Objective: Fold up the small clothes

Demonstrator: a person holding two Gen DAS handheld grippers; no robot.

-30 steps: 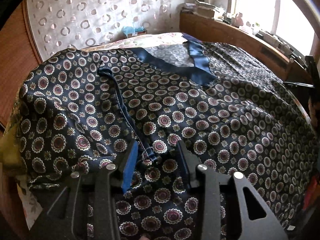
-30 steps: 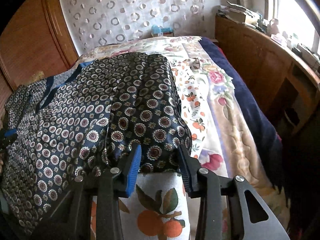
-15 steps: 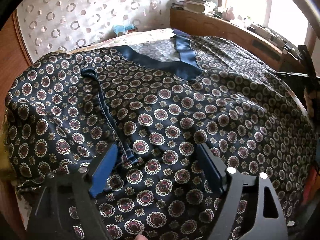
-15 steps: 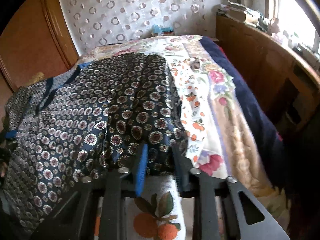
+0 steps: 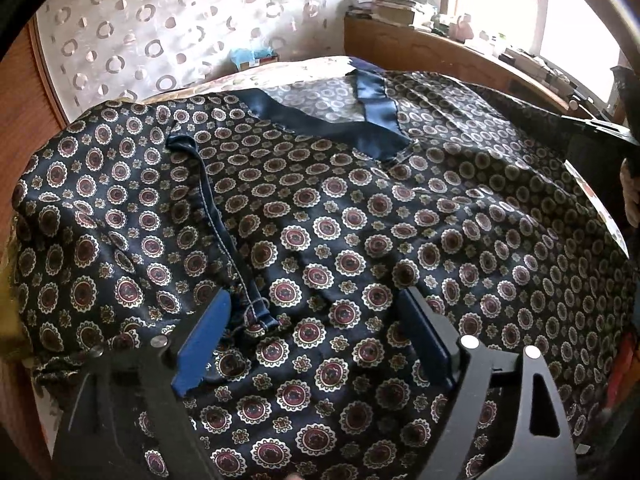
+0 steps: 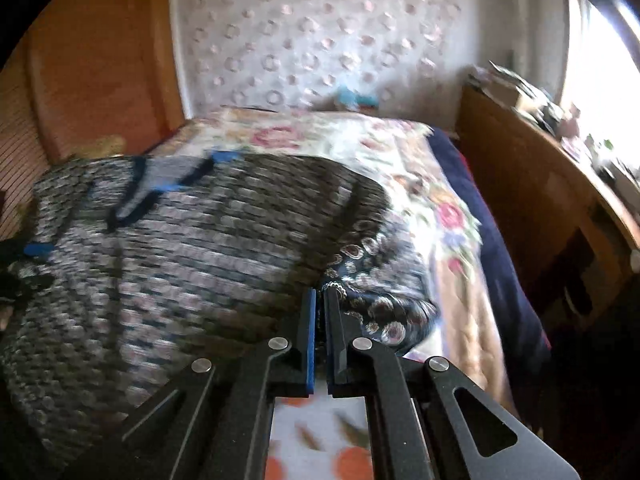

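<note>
shirt [image 5: 340, 216] spread on bed [image 6: 404, 160], one sleeve folded | left gripper [image 5: 316, 320] spread, jaws just opening, nothing held | right gripper [image 6: 319, 304] pinching other sleeve, jaws just closing | most folds left

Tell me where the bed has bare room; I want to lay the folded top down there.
Free: the floral bedspread between the patterned garment and the wooden ledge, and beyond the garment toward the circle-print wall. Crowded: the garment covers the bed's near left part.
</note>
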